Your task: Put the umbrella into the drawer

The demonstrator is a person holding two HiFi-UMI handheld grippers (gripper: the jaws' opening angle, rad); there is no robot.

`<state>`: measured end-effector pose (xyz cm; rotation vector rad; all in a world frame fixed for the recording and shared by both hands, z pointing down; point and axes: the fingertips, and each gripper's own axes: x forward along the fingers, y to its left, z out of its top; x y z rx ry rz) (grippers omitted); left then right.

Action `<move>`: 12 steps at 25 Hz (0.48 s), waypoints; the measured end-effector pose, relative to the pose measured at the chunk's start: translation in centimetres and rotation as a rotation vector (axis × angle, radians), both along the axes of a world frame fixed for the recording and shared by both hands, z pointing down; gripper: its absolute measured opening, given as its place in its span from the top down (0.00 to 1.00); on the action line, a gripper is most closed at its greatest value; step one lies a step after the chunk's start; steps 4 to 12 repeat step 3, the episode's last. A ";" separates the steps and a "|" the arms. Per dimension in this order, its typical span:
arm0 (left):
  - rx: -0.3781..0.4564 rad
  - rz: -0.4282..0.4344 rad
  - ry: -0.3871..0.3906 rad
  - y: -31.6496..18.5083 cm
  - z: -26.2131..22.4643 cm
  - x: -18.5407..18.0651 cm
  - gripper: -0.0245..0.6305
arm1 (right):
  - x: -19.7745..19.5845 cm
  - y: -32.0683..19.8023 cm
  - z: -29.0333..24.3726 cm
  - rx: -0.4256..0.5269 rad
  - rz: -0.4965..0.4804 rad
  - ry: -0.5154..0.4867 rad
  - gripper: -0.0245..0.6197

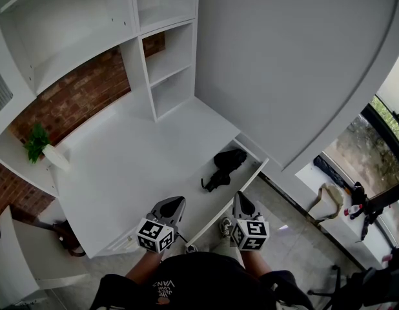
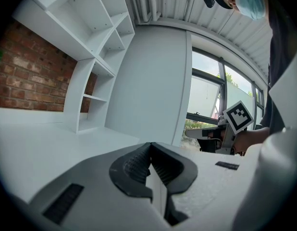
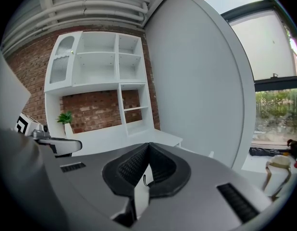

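In the head view, the black folded umbrella (image 1: 224, 166) is lying inside the open drawer (image 1: 254, 173), right of the frame's centre, toward the drawer's upper end. The drawer is sticking out from under the white desk top (image 1: 135, 160), which is filling the middle of the frame. The 2 grippers are hovering side by side at the lower centre, just below the drawer's lower end and apart from the umbrella. The left gripper (image 1: 177, 202) is sitting over the desk's lower edge, and its own view is showing its jaws pressed together with nothing between them (image 2: 149, 144). The right gripper (image 1: 239, 197) is hanging beside the drawer's front panel, and its jaws are likewise pressed together and pinching nothing (image 3: 148, 146). Each gripper is appearing in the other's view: the right one at the right of the left gripper view (image 2: 206, 134), the left one at the left edge of the right gripper view (image 3: 57, 144). White shelves (image 1: 167, 63) are rising at the top of the head view, a brick wall (image 1: 77, 95) is showing behind them, and a small green plant (image 1: 37, 141) is standing at the left.
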<state>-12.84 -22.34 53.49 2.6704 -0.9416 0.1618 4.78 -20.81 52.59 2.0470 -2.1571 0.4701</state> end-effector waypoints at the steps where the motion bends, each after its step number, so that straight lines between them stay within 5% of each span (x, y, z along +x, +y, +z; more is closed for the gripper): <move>1: 0.004 0.003 -0.004 -0.1 0.1 0.1 0.95 | 0.1 -0.2 0.0 0.002 0.000 0.002 0.96; 12: 0.013 0.009 -0.013 -0.3 0.2 0.2 0.95 | 0.3 -0.5 -0.1 0.007 0.001 0.007 0.96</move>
